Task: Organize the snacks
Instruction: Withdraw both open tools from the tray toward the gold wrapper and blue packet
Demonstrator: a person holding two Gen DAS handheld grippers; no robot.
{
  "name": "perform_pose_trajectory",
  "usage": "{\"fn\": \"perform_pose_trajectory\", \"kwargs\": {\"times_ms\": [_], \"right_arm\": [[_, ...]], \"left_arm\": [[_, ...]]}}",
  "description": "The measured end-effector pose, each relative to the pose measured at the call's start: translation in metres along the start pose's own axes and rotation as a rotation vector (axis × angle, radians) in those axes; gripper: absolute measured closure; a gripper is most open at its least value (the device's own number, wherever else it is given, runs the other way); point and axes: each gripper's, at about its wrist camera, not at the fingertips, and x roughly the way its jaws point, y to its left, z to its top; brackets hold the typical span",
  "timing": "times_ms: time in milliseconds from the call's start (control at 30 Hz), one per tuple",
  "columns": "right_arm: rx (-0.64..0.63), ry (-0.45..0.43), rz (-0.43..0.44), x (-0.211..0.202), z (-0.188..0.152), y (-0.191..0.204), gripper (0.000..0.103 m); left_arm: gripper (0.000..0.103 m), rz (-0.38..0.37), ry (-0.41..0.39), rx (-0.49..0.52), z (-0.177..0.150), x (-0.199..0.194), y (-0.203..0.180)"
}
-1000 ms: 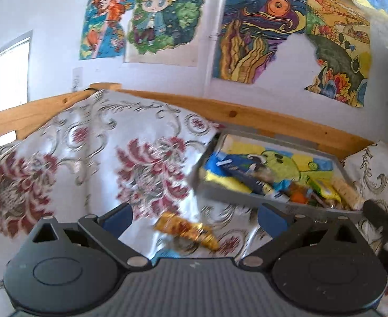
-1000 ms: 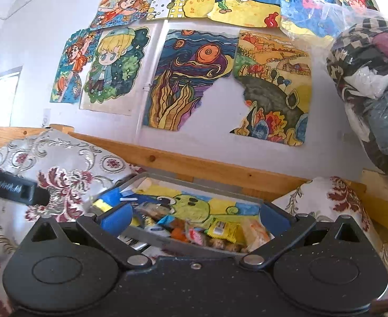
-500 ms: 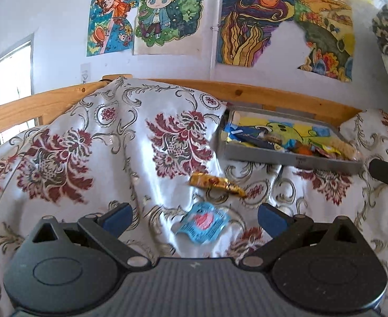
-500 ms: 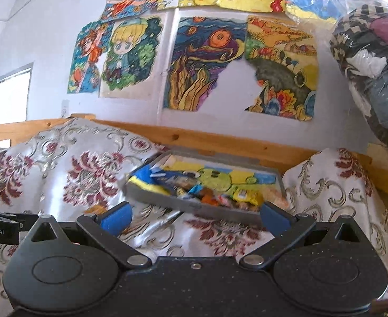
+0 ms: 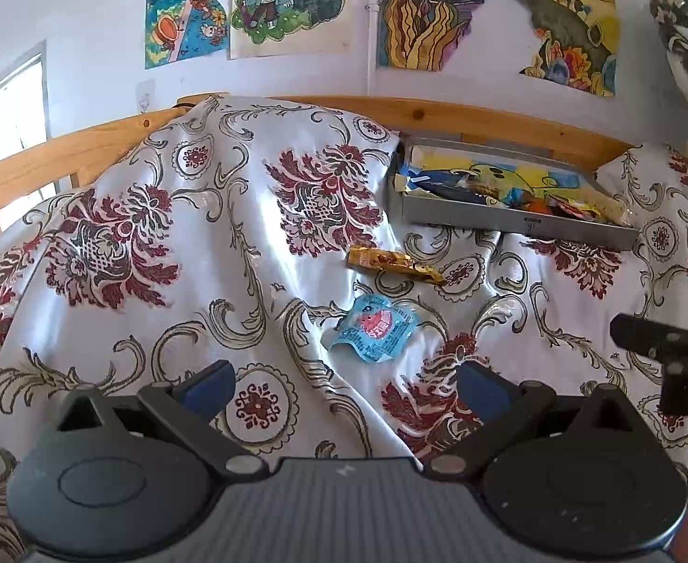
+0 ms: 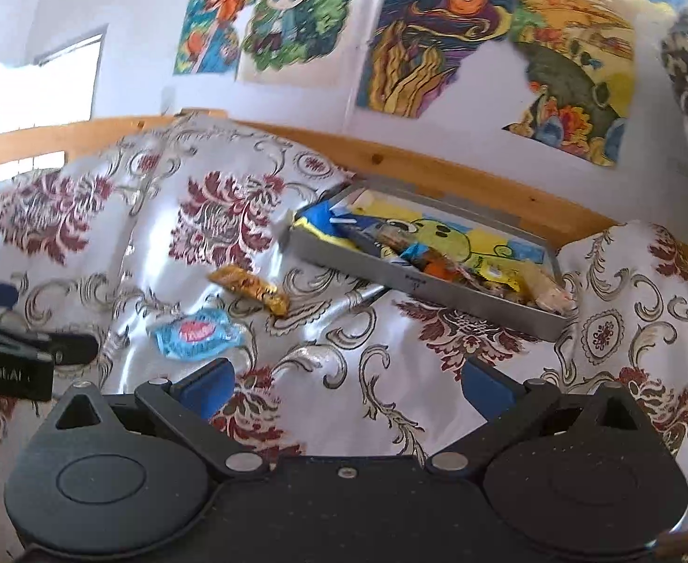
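Grey metal tray (image 5: 508, 223) sits on the floral satin cloth (image 5: 212, 244) w/ its far side against the wooden rail (image 5: 484, 117), filled w/ mixed snack packets over a yellow-and-blue cartoon liner. Two snacks lie loose on the cloth outside the tray: a gold-wrapped bar (image 5: 393, 265) just off the tray's near-left corner, and a light-blue packet w/ pink print (image 5: 374, 327) a bit nearer the camera than the bar, apart from it. Left hand-held gripper (image 5: 344, 384) hovers over the cloth on the near side of the blue packet, blue-padded fingers spread wide, nothing between them. Right hand-held gripper (image 6: 348, 384) hangs on the near side of the tray, fingers also wide apart & empty. Colourful drawings (image 6: 419, 42) cover the wall above the tray.
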Motion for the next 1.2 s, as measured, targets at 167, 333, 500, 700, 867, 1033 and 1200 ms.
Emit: {"fn": "perform_pose_trajectory", "kwargs": {"times_ms": [167,333,500,700,867,1033,1200], "right_arm": [[-0.009,0.032,-0.001,0.008,0.000,0.002,0.001],[-0.005,0.060,0.005,0.014,-0.001,0.002,0.001],[0.015,0.067,0.011,0.020,0.002,0.003,0.001],[0.003,0.072,0.010,0.036,0.005,0.006,0.001],[-0.004,0.059,0.006,0.050,0.012,0.004,0.001],[-0.002,0.057,0.017,0.068,0.018,0.000,0.001],[-0.009,0.052,0.029,0.087,0.025,-0.001,0.001]], "left_arm": [[0.001,-0.015,0.022,0.022,0.006,0.008,0.002],[0.001,-0.023,0.042,0.056,0.009,0.019,0.000],[0.001,-0.038,0.060,0.070,0.011,0.029,0.001],[0.001,-0.046,0.070,0.080,0.016,0.046,0.004],[0.001,-0.060,0.047,0.110,0.024,0.059,0.004],[0.001,-0.079,0.018,0.161,0.032,0.075,0.002],[0.000,-0.077,0.022,0.178,0.036,0.095,0.003]]}}
